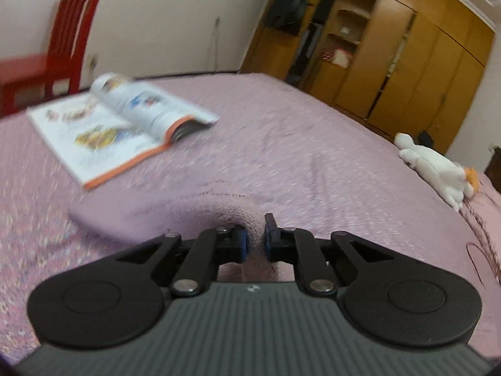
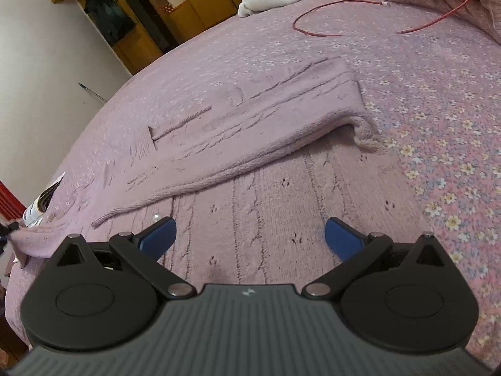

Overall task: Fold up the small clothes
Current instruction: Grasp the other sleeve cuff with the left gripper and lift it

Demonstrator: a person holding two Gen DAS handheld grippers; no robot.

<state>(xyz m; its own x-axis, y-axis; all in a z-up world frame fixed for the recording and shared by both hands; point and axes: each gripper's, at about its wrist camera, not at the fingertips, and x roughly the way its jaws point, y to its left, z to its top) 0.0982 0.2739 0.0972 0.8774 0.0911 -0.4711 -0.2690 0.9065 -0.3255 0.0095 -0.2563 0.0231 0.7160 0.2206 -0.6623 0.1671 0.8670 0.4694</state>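
pink knit sweater [image 2: 250,119] spread on a bed [image 2: 438,100], one tool gripping it, the other wide.

from the left: a red chair [image 1: 62,37] stands past the bed's edge, an open magazine [image 1: 119,119] lies on the pink bedspread, and the left tool [image 1: 253,241] is pinched tight on a raised fold of the sweater; a wooden wardrobe [image 1: 407,62] and a white plush toy [image 1: 438,169] sit further right. the right tool [image 2: 250,235] hovers just over the sweater's cable-knit front, blue pads spread wide with nothing between them; one part is folded across the body, and a red cable [image 2: 328,18] lies beyond it.
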